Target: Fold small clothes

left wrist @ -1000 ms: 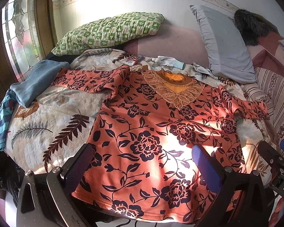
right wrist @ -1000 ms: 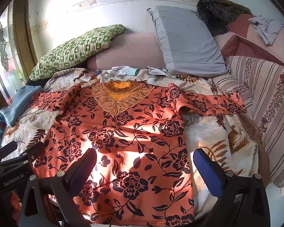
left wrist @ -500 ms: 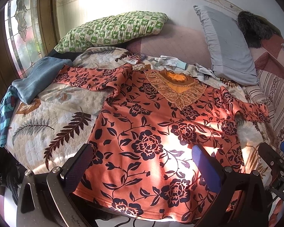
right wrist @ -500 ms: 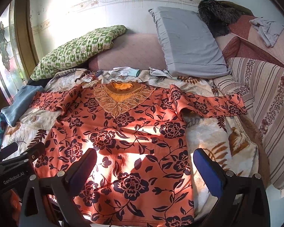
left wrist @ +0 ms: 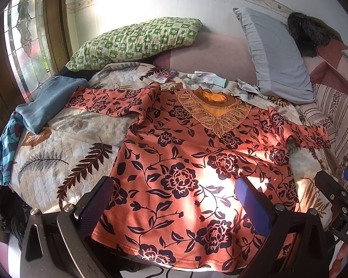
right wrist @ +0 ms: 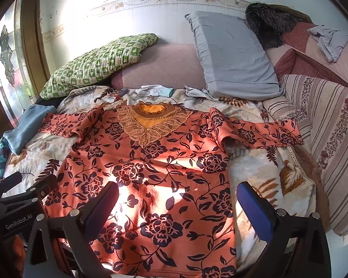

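An orange top with dark flowers lies flat on the bed, face up, with a lace collar at the far end and both sleeves spread out. It also shows in the right wrist view. My left gripper is open and empty, above the hem on the left half. My right gripper is open and empty, above the hem on the right half. Each gripper shows at the edge of the other's view.
A leaf-print quilt covers the bed. A green checked pillow and a grey pillow lean at the back. A blue cloth lies at the left, gloves past the collar, a striped cushion at the right.
Both grippers have drawn back and risen slightly, so more of the room and the bed shows. The top has not moved. Both grippers stay open.
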`<state>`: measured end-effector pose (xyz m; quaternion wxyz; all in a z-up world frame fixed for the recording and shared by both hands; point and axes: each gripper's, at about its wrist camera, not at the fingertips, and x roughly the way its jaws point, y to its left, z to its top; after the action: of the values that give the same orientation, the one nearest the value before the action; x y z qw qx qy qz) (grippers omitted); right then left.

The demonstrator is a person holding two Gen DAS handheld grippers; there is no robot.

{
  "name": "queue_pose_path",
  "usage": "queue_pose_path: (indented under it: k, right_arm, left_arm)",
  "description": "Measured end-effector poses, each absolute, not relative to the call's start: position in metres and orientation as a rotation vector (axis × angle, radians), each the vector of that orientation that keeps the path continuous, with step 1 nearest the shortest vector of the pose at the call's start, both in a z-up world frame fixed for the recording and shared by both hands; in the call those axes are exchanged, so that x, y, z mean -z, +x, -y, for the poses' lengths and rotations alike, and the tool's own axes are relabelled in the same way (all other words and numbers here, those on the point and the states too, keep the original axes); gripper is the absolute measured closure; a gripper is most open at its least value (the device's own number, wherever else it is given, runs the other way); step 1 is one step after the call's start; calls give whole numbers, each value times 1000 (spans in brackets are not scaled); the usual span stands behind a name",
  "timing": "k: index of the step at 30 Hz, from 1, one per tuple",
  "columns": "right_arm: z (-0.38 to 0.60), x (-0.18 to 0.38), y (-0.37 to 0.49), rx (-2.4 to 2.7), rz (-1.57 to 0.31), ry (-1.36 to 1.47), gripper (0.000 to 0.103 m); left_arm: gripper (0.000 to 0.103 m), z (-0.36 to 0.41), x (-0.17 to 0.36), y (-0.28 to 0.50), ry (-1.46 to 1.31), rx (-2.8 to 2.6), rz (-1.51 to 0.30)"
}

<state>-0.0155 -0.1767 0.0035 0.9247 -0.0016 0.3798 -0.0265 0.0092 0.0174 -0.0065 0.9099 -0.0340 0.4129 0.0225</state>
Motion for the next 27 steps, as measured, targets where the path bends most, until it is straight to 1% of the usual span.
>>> queue_pose_path:
  k: [27]
  right_arm:
    - [176, -7, -13, 46, -770, 1, 0]
  left_arm:
    - [0, -14, 4, 10, -61, -41, -849]
